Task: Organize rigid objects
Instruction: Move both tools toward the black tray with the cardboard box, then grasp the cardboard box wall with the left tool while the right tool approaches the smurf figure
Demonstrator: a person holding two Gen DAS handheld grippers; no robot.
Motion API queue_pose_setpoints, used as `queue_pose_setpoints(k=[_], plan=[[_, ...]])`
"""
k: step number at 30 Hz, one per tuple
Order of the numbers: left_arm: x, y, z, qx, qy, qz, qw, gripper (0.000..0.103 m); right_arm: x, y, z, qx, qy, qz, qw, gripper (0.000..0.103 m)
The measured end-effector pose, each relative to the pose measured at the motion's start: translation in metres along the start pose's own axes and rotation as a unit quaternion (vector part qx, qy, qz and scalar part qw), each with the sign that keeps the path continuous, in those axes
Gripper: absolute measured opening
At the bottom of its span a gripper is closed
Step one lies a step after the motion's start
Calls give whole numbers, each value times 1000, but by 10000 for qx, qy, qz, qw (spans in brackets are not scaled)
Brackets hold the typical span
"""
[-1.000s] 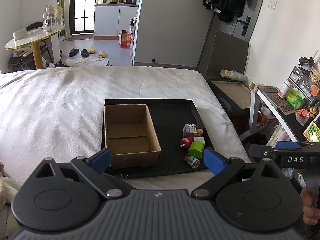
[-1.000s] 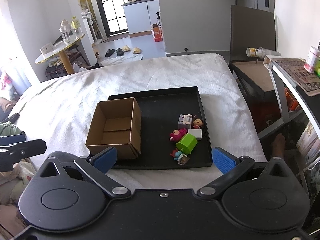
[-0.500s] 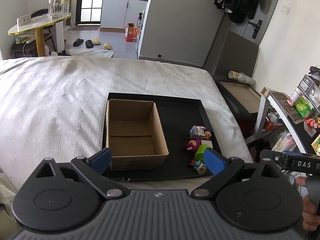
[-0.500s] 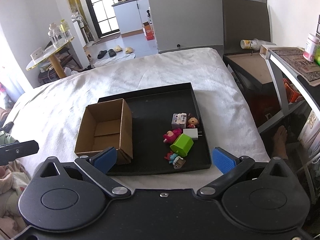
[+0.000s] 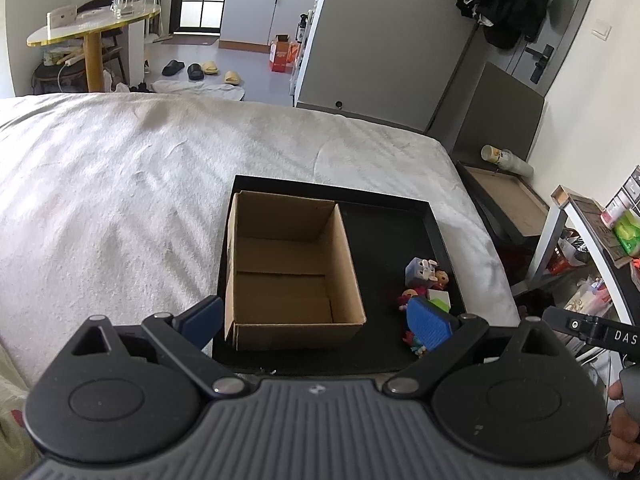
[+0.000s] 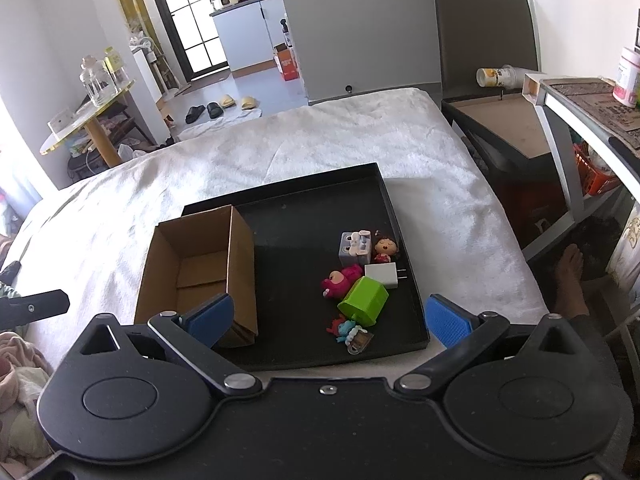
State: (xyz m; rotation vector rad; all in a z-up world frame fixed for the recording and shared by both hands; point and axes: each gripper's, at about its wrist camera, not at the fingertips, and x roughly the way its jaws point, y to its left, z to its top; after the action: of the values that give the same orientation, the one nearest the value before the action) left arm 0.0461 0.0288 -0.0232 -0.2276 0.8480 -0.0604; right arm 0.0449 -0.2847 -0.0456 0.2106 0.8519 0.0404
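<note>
A black tray point(image 6: 404, 256) point(image 5: 434, 232) lies on a white-covered bed. An open, empty cardboard box point(image 5: 288, 276) point(image 6: 200, 268) stands on its left half. Small toys cluster on its right half: a green block point(image 6: 364, 300), a pink plush figure point(image 6: 340, 278), a white charger point(image 6: 382, 274), a grey-blue cube point(image 6: 354, 248) point(image 5: 418, 272), a doll head point(image 6: 386, 249) and a small keychain figure point(image 6: 350, 332). My left gripper point(image 5: 314, 318) hangs open in front of the box. My right gripper point(image 6: 326, 318) hangs open above the tray's near edge, short of the toys. Neither holds anything.
The bed point(image 5: 120, 184) stretches wide to the left and behind the tray. A dark side table point(image 6: 512, 128) and a shelf unit point(image 6: 588, 120) stand to the right. A person's bare foot point(image 6: 568, 280) rests on the floor by the bed's right edge.
Both grippers have moved forward and nearer the tray, so box and toys look larger. Both stay open; no toy or the box has moved.
</note>
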Motion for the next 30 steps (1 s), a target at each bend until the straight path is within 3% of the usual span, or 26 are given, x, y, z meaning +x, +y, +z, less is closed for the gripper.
queue_pose_setpoints(k=[7,21,30], plan=[[18,5,4,5,39,-14,10000,98,15,-7,1,170,-2,-26,9999,103],[64,31,7,-218,270,352,9988,94,56,-18,-3,443,335,-71,9984,103],[99,54,4,-401,548,633,9957,79,85,-27,-5,697,637,-38,9955,102]])
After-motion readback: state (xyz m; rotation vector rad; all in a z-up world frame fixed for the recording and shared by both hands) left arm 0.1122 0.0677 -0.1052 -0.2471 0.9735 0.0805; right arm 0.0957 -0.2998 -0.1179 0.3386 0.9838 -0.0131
